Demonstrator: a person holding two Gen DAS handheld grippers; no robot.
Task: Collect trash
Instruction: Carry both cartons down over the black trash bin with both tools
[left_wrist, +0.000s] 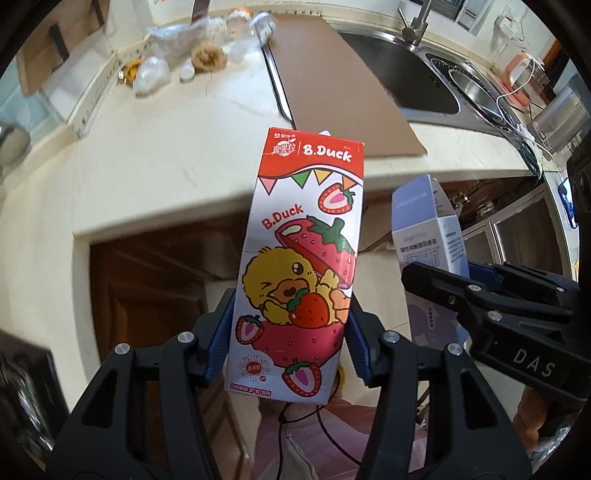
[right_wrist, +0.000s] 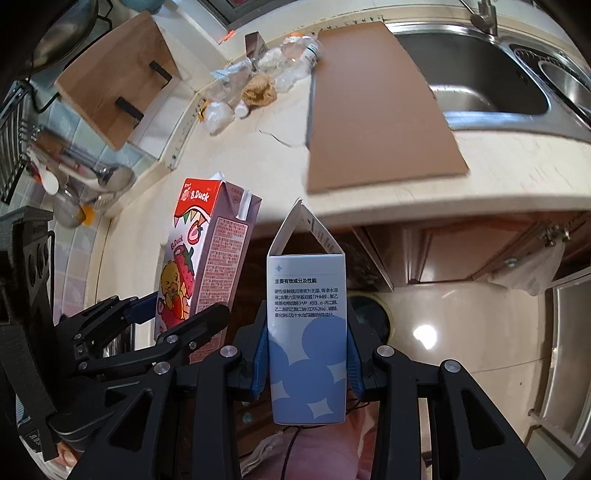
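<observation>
My left hand-held gripper (left_wrist: 291, 347) clamps the carton (left_wrist: 301, 258), right (right_wrist: 306, 358) the box (right_wrist: 306, 332); I'd keep both squeezed until over a bin.

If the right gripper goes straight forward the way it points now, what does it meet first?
Probably the counter edge, just past the open top of the blue box held in the right gripper. Depth is unclear; the box would touch before the fingers.

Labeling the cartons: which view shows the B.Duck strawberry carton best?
Left wrist. The B.Duck strawberry carton faces the camera, its printed front filling the centre, pinched between the left gripper fingers. The right wrist view shows it obliquely at the left, mostly the text side panel, with its base hidden behind gripper parts.
</observation>
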